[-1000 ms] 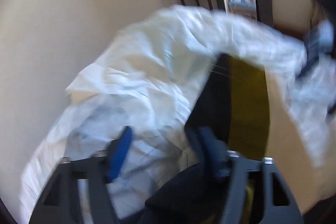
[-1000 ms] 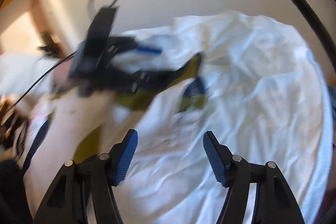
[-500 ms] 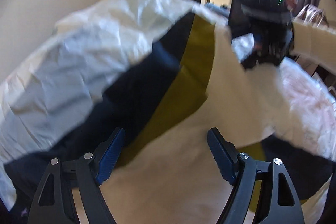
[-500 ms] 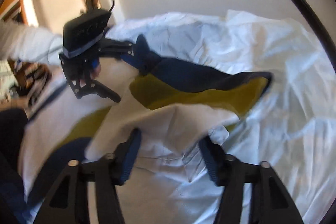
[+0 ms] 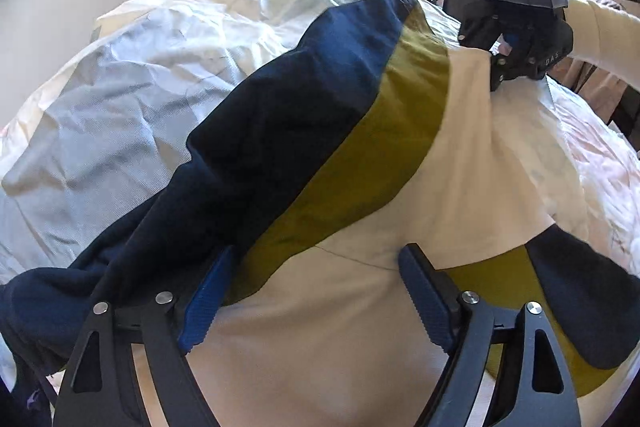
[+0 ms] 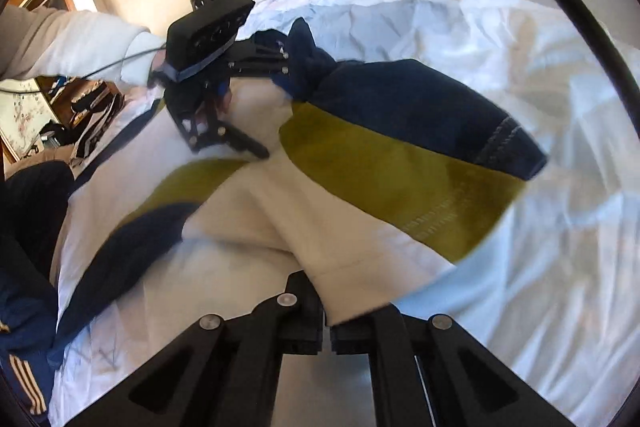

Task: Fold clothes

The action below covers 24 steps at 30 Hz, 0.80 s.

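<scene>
The right gripper (image 6: 326,337) is clenched on the cream hem of a shirt (image 6: 280,219), the jaws having just closed, so that this edge can likely be lifted and carried over for a fold. The shirt, banded in cream, olive and navy, is spread loosely across a rumpled white sheet (image 6: 540,187) on a bed. From the pinched hem, the olive band and the navy sleeve are seen running away toward the far side. The left gripper (image 5: 312,291) is held wide open just above the shirt, its jaws having just been opening; one blue pad is tucked under a fold of navy cloth, the other rests over the cream panel, and nothing is pinched, which suggests a second hold is being lined up. In each view the other gripper is seen across the shirt, carried by a pale sleeve (image 6: 68,43).
</scene>
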Motion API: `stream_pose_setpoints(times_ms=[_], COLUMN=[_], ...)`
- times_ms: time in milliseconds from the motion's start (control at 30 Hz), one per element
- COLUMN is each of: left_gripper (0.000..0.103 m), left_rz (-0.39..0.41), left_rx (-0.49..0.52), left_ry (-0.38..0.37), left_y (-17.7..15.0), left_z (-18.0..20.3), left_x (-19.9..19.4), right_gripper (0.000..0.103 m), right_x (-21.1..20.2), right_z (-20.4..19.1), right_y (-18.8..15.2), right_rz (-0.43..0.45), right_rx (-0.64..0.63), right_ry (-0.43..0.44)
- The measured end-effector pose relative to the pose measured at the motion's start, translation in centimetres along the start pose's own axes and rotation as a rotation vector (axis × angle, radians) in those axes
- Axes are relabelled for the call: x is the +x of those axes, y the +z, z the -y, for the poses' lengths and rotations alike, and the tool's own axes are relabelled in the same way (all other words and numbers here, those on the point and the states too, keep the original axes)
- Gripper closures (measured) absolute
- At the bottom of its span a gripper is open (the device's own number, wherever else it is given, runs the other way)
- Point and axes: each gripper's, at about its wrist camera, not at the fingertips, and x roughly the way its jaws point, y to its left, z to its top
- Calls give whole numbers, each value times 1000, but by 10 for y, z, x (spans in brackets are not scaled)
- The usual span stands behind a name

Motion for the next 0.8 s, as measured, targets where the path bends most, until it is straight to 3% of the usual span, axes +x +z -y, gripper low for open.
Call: stream_pose_setpoints(times_ms=[67, 100, 133, 167, 233, 367, 467, 533, 567, 633, 733, 800], left_gripper=[15, 15, 15, 15, 15, 15, 15, 14, 14, 14, 14, 13], left_rz=[2, 4, 5, 8, 15, 34, 43, 49, 52, 58, 65, 65], left_rx=[0, -5, -9, -12, -19, -27, -27, -19, -18, -21, -21, -20], left_ry=[3, 1, -1, -4, -8, -12, -12, -4, -3, -5, -3, -2], left_y=[-2, -3, -4, -6, -9, -16, -21, -24, -26, -30, -35, -35], left_z=[0, -1, -1, -1, -2, -3, -2, -1, 0, -1, 0, 2], left_x=[0, -1, -1, -3, -5, -10, -13, -15, -16, -18, -21, -21], right_gripper=[103, 97, 83, 80, 58, 56, 57, 81, 82, 101, 101, 101], right_x=[-4, -8, -12, -14, -15, -11, -1, 3, 1, -4, -11, -16], right_z=[2, 3, 4, 4, 0, -11, -17, -19, -21, -24, -25, -24], right_y=[-4, -6, -7, -8, -8, -5, -7, -9, -11, -14, -22, -27], right_rz=[3, 9, 15, 15, 6, 36, 25, 16, 17, 6, -10, 2], right_rx=[9, 19, 29, 35, 33, -1, -32, -47, -54, -65, -60, -55], right_ry=[-21, -42, -62, -74, -78, -55, -44, -33, -23, 11, 36, 3])
